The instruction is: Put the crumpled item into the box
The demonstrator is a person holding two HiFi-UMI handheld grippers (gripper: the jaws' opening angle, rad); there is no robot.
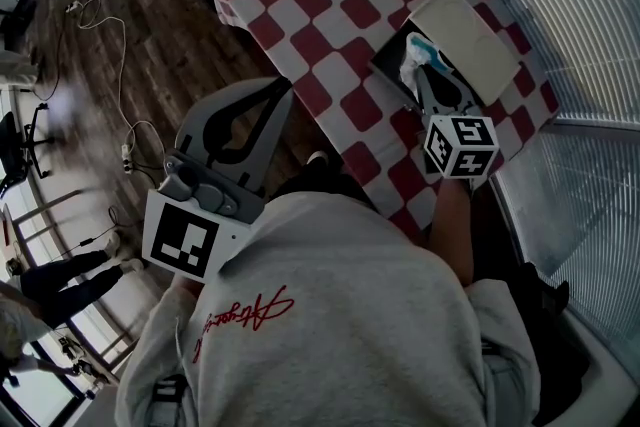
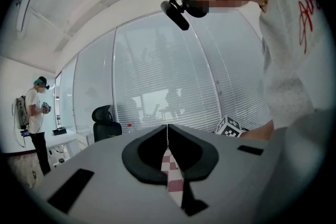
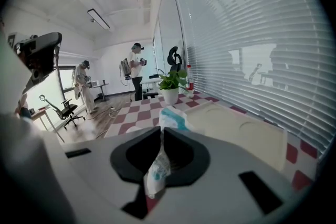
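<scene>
While the right gripper (image 3: 160,132) is clamping the crumpled white-and-teal wrapper (image 3: 157,171) at the mouth of the open box (image 1: 388,67) on the checkered table (image 1: 300,5) at the right — poised, I judge, for dropping it in — the left gripper (image 2: 167,132) is idling near the person's torso (image 1: 350,315), jaws pressed together on nothing.

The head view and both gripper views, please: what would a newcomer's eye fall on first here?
The red-and-white checkered tablecloth fills the top of the head view. The right gripper is shut on the white-and-teal crumpled item at the open box on that cloth. The left gripper, jaws together and empty, hangs clear of the cloth over the wooden floor.
</scene>
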